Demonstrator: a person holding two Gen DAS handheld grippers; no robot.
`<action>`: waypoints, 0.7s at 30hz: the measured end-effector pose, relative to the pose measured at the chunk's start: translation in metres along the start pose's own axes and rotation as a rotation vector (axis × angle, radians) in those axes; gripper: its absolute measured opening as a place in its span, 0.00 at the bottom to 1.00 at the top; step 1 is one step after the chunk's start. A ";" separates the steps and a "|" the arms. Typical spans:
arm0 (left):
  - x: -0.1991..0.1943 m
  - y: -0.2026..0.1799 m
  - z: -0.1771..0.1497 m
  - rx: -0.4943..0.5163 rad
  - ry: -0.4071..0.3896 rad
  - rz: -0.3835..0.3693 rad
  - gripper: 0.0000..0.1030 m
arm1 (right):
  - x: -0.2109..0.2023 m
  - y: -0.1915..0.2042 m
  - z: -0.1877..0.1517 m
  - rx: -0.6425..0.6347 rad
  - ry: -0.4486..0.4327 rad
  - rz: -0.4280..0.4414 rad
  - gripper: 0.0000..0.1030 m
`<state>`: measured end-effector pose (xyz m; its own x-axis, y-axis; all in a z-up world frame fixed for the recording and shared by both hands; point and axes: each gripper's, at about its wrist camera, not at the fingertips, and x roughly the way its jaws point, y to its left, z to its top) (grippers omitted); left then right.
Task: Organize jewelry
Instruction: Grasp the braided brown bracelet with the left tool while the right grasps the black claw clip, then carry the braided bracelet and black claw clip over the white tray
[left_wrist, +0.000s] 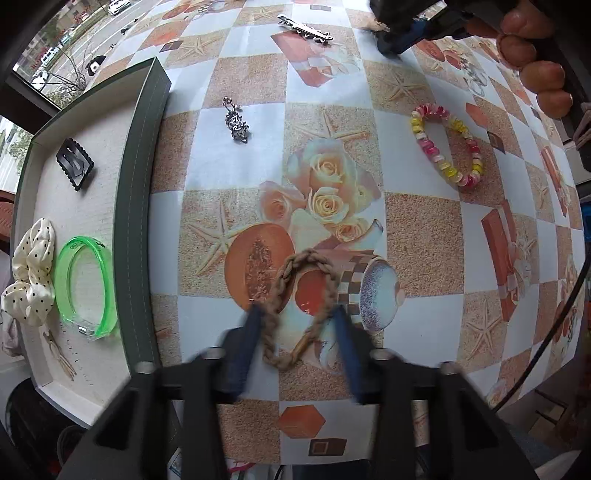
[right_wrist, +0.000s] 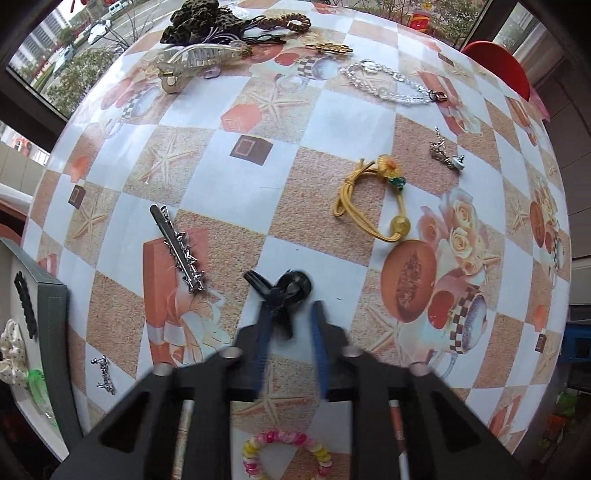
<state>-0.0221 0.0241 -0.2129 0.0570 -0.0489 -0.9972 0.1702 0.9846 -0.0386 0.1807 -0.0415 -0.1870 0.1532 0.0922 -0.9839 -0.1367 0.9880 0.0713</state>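
Braided band (left_wrist: 306, 254) lies near centre on the surface (left_wrist: 417, 229). Left tongs (left_wrist: 297, 317) stand apart and straddle the band; the left finger touches the braid, blurred, with no clear squeeze. Tray (left_wrist: 140, 221) is just left, holding a green bangle (left_wrist: 105, 258) and a scrunchie (left_wrist: 29, 273). Bead bracelet (left_wrist: 443, 162) is far right, well apart.

Right tongs (right_wrist: 291, 314) are apart and blurred, their left finger against a black clip (right_wrist: 295, 286). Silver clip (right_wrist: 181, 254) is left, yellow tie (right_wrist: 354, 192) far right. There is open surface between them.
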 end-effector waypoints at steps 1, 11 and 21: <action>-0.004 0.000 0.004 -0.003 0.006 -0.013 0.19 | 0.000 -0.001 -0.001 0.006 0.002 0.006 0.06; -0.018 0.027 0.015 -0.099 0.016 -0.193 0.15 | -0.020 -0.032 -0.022 0.071 0.008 0.146 0.06; -0.050 0.035 0.019 -0.071 -0.025 -0.222 0.15 | -0.045 -0.042 -0.063 0.107 0.023 0.240 0.06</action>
<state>-0.0002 0.0583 -0.1630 0.0505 -0.2685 -0.9620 0.1117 0.9587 -0.2617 0.1177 -0.0951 -0.1563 0.1065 0.3243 -0.9400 -0.0618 0.9457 0.3192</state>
